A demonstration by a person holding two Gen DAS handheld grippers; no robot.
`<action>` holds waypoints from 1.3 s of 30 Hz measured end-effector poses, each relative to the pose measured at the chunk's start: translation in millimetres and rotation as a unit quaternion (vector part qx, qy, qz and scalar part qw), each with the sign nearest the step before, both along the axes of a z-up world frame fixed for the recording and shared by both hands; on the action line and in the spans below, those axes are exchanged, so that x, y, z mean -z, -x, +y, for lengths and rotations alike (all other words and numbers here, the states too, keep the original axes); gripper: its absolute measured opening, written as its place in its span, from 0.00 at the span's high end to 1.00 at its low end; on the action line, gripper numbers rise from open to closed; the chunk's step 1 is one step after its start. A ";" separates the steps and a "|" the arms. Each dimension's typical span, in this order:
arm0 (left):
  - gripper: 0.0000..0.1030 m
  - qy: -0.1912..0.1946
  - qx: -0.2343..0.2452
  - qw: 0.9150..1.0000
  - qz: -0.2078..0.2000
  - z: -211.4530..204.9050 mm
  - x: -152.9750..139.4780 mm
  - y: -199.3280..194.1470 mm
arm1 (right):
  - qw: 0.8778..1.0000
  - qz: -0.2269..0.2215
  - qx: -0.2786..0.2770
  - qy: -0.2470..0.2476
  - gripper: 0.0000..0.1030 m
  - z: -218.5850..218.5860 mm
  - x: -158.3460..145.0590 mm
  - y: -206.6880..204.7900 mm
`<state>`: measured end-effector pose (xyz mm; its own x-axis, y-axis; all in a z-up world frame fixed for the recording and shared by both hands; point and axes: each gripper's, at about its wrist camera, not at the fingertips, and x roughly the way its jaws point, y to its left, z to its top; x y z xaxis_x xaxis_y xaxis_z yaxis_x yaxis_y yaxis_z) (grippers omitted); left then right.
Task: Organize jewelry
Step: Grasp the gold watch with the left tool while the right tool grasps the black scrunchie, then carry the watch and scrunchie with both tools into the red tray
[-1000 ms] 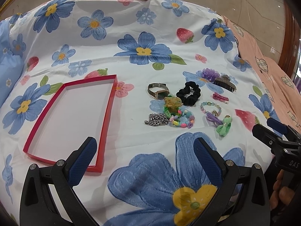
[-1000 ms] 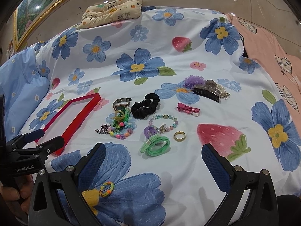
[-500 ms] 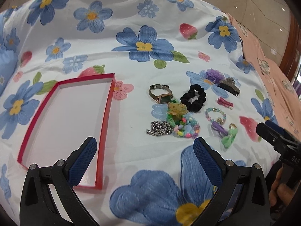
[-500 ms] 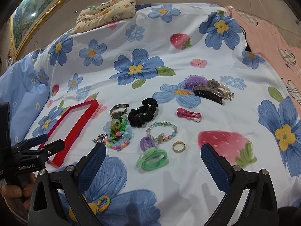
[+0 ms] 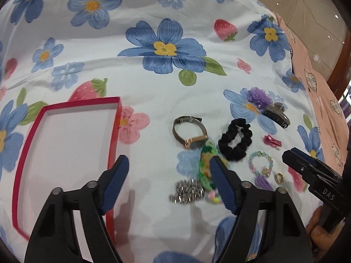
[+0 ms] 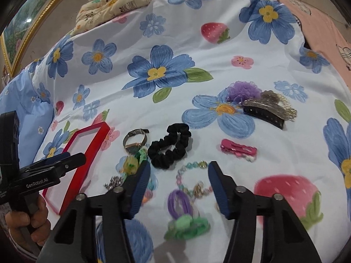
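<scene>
Right wrist view: right tool (image 6: 178, 186) spread wide over bead bracelet (image 6: 193, 178), lower centre, apparently lining up a grab; left tool (image 5: 169, 183) likewise agape beside red tray (image 5: 113, 144), empty.

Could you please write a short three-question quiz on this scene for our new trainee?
1. True or false: the red box already holds the watch.
2. Multiple choice: what lies between the watch and the pink clip? A) gold ring B) black scrunchie C) silver chain
3. Fill in: both the left tool and the right tool are ____, gripping nothing.

Key: 1 false, it lies on the sheet beside the box; 2 B; 3 open.
</scene>
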<state>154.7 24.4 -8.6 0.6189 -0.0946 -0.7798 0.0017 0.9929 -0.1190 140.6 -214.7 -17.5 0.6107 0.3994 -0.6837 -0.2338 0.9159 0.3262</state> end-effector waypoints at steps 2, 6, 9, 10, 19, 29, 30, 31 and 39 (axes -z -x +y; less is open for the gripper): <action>0.44 -0.013 0.006 1.000 0.014 -0.1 5.0 -16.6 | 1.000 0.011 0.000 -0.002 0.53 3.2 3.9 -12.2; 0.46 0.002 0.017 0.999 0.041 -0.2 18.2 -42.8 | 0.999 0.034 0.000 -0.005 0.58 7.8 13.5 -35.0; 0.46 0.012 0.019 0.998 0.061 -0.2 28.5 -59.8 | 0.999 0.050 -0.002 -0.008 0.58 11.2 22.3 -49.7; 0.46 0.014 0.019 0.998 0.066 0.6 31.4 -64.1 | 0.998 0.055 -0.003 -0.008 0.59 12.5 25.1 -53.8; 0.70 0.035 0.022 0.992 0.117 1.7 62.7 -103.3 | 0.995 0.099 -0.011 0.008 0.71 26.2 55.5 -83.3; 0.97 0.034 0.046 0.992 0.113 -4.4 63.9 -106.1 | 0.995 0.100 -0.008 0.002 0.92 23.7 62.4 -90.0; 0.97 0.039 0.047 0.992 0.110 -3.8 61.4 -103.8 | 0.995 0.097 -0.007 0.000 0.92 23.6 60.9 -89.7; 0.97 0.042 0.047 0.992 0.107 -3.9 59.4 -102.2 | 0.995 0.095 -0.008 -0.003 0.93 23.1 58.9 -88.9; 0.97 0.072 0.043 0.994 0.072 11.5 26.0 -74.9 | 0.998 0.064 -0.021 -0.016 0.93 29.9 27.0 -77.7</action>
<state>229.5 35.8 -34.6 0.4863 -0.2592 -0.8344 0.0577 0.9624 -0.2654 218.2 -184.8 -44.5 0.5023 0.4458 -0.7409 -0.2256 0.8947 0.3854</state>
